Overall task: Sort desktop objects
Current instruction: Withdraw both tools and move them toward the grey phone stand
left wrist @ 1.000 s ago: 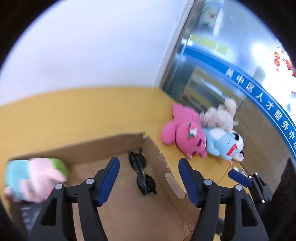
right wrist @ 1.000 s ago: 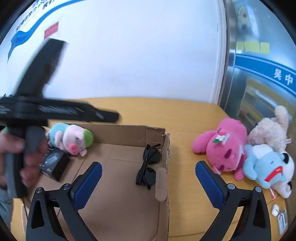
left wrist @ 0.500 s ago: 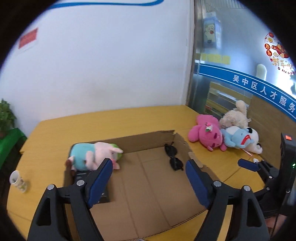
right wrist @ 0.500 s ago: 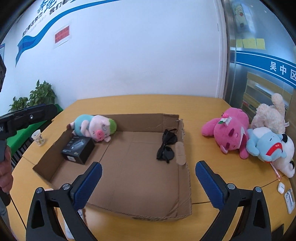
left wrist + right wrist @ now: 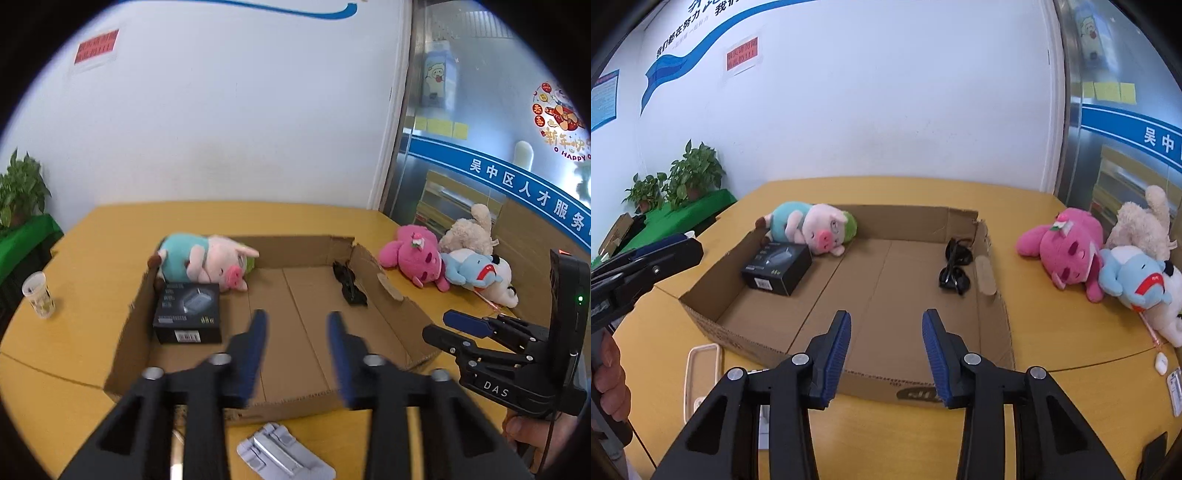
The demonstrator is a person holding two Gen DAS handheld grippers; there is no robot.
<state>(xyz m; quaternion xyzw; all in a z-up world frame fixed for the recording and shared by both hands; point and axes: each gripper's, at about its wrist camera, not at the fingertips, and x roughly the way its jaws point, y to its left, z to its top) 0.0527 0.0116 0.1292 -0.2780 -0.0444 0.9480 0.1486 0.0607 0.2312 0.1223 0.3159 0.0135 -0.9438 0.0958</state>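
Yellow wooden table (image 5: pixel 1052 325) carrying a shallow, open-topped brown cardboard tray (image 5: pixel 993 306) near its front edge. Left gripper (image 5: pixel 295 328) and right gripper (image 5: pixel 884 332), both with blue-padded black fingers, hang over the tray's front wall; their jaws have just been closing and now stand part-open with nothing between them. The right gripper is also seen side-on at the right of the left wrist view (image 5: pixel 465 325), the left at the left margin of the right wrist view (image 5: pixel 646 258).

Inside the tray: a plush pig in a teal shirt (image 5: pixel 812 229) lies in the far left corner against the back wall; a black rectangular retail box (image 5: pixel 777 269) lies just in front of it, by the left wall; black folded sunglasses (image 5: pixel 955 269) lie beside the right wall. The tray's centre and front floor are bare cardboard.

Outside the tray, near the table's right edge: a pink plush bear (image 5: pixel 1067 251), a cream plush dog (image 5: pixel 1141 225) and a light-blue plush animal (image 5: pixel 1134 280), touching one another. A clear plastic cup (image 5: pixel 38 295) stands near the left edge. A grey flat plastic piece (image 5: pixel 280 454) and a cream phone case (image 5: pixel 701 376) lie at the front edge, just outside the tray's front wall
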